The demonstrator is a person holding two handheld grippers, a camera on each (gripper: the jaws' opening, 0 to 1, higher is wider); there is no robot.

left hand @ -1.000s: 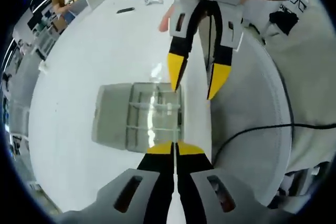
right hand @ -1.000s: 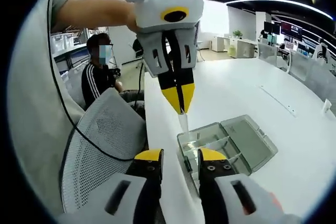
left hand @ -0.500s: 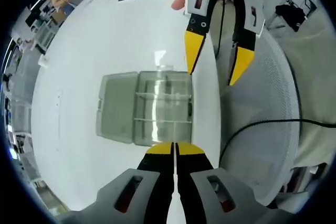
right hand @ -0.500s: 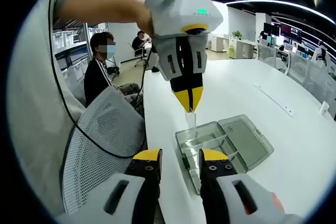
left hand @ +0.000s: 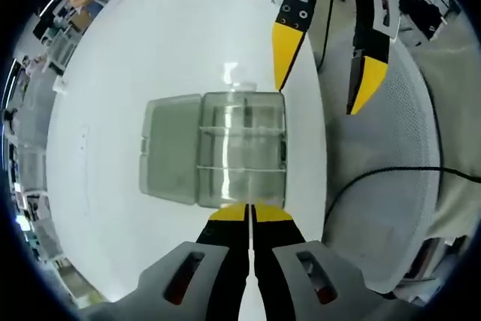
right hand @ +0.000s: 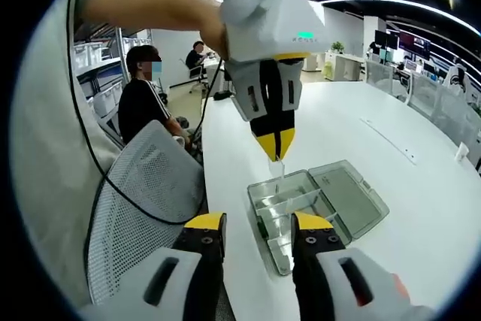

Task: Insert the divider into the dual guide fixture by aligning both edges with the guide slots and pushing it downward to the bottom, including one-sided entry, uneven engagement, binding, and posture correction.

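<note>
Right tool [left hand: 323,80] lifted, jaws apart | left tool [right hand: 276,146] clamps divider [right hand: 276,167] above fixture [right hand: 316,204]

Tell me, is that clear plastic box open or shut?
Open. The box shows its dividers from above, and its lid lies flat on the table beside it, still joined along one edge.

The left gripper [right hand: 276,152] is hanging above the clear box [right hand: 316,208], its yellow jaws closed on the upper edge of a small clear divider [right hand: 276,168] that is pointing down toward the box's near compartments. The box is sitting on the white table [right hand: 391,148] near its edge, lid lying open flat to the right. The right gripper [right hand: 255,225] is hovering low in front of the box, jaws spread apart with nothing between them; a mesh chair [right hand: 143,201] is standing just beside the table.
</note>
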